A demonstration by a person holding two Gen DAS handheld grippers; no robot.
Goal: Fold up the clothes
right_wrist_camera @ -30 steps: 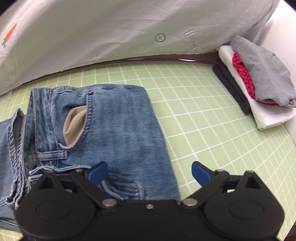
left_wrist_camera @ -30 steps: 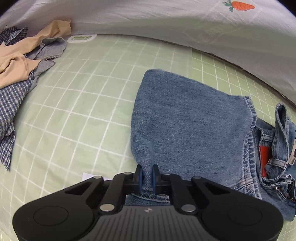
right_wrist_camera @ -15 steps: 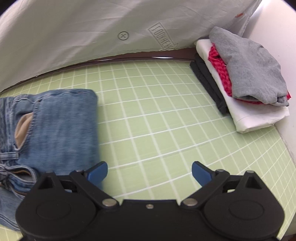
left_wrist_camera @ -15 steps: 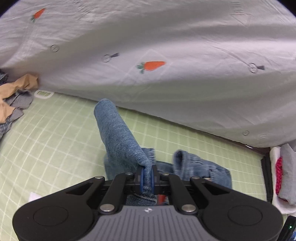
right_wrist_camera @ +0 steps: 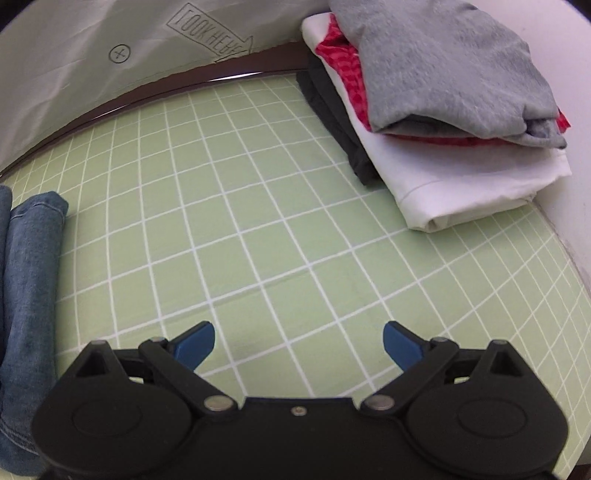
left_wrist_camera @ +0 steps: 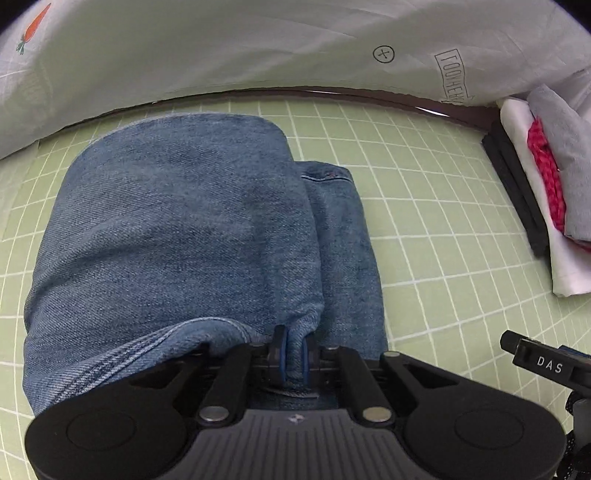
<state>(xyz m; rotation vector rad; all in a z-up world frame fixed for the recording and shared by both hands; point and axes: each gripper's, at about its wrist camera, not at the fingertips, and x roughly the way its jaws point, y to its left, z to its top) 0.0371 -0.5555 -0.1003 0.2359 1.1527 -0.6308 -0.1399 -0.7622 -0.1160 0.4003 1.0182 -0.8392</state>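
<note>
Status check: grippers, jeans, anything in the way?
Left gripper shut on jeans hem, leg folded over. Right gripper open, empty, over bare mat. Folded stack off to the right, clear of jeans.

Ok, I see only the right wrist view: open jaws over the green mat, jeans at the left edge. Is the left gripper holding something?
Observer: Yes. The left gripper is shut on a hem of the jeans.
Operator: Are the jeans folded?
Observer: A denim layer is draped over the lower part, which sticks out on its right side.
Operator: Is anything printed on the white sheet at far left?
Observer: An orange carrot, top left corner of the left view.
</note>
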